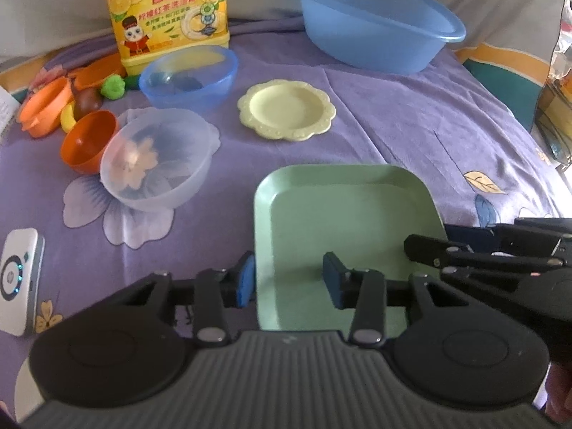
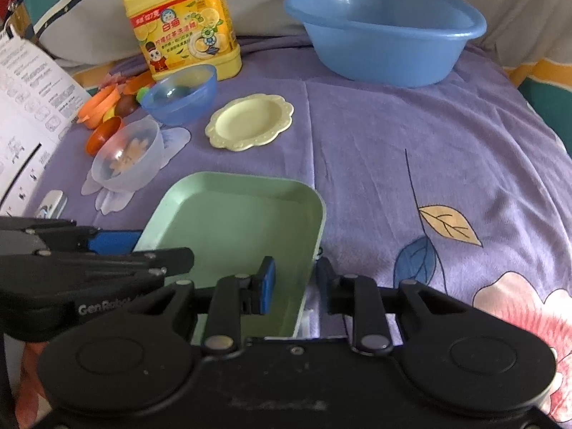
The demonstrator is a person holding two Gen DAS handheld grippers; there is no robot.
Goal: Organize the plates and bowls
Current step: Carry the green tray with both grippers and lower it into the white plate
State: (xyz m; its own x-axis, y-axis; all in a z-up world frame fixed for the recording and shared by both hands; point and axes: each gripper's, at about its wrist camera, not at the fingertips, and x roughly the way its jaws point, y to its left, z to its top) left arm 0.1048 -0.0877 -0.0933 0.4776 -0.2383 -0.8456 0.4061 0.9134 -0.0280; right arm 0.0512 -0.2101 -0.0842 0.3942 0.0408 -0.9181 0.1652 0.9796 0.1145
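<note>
1. My left jaws (image 1: 291,279) straddle the 9 o'clock rim of the green square plate (image 1: 350,207). The blue outer pad is against the outside of the rim and the other pad stands over the plate's floor.
2. They are partly closed, with a strip of green showing between the inner pad and the rim. I cannot tell whether they truly pinch it.
3. My right jaws (image 2: 295,282) sit across the plate's 3 o'clock rim, one pad inside and one outside. They are narrowed to a small gap and hold the wall of the plate between them.
4. The green plate lies on the purple flowered sheet (image 1: 411,125), at the near edge of both views, between my two tools.
5. At 12 o'clock from it, apart, lies a pale yellow scalloped plate (image 1: 286,109), flat on the sheet.
6. At 10 o'clock a clear plastic bowl (image 1: 157,164) is tipped on its side, touching an orange cup (image 1: 87,141) at its 9 o'clock.
7. Beyond the clear bowl, at 12 o'clock from it, stands a small blue bowl (image 1: 189,75). Just behind that is a yellow detergent bottle (image 1: 168,14).
8. A large blue basin (image 1: 375,25) rests at 1 o'clock from the green plate, well apart, at the far edge of the sheet.
9. A white device with small lit dots (image 1: 18,279) lies at 9 o'clock, near the left border of the left wrist view.
</note>
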